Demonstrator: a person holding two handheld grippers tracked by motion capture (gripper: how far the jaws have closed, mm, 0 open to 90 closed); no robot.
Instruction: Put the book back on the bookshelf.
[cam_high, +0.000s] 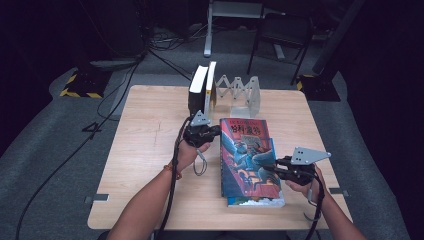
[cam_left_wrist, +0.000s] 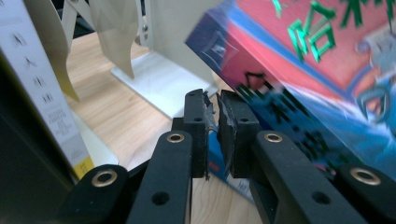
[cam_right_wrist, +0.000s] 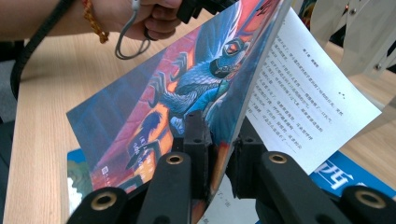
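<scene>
I had the left tool (cam_high: 216, 131) at the centre of the high view, just left of the upper left corner of the colourful book (cam_high: 246, 150). Its own camera showed the two black pads drawn nearly together with a thin edge of the book's cover between them at the spine corner, so I read it as clamped on that book. The right tool (cam_high: 272, 167) sat at the lower right of the high view, on the book's right edge. In the right gripper view its jaws stood narrow and pressed on the front cover (cam_right_wrist: 187, 88), which rose up at a slant from the lower middle of the frame, with a printed white page (cam_right_wrist: 308, 98) fanned out to its right.

The book lay in the middle of the wooden surface (cam_high: 150, 150), its cover partly lifted. A second book (cam_high: 255, 201) lay flat beneath it, its blue edge showing at the bottom of the stack. At the top centre of the high view two upright books (cam_high: 202, 90) stood against a pale folding book rack (cam_high: 240, 92), well apart from the right tool and just above the left one. My left hand (cam_high: 187, 152) held its tool from below, a beaded band at the wrist.
</scene>
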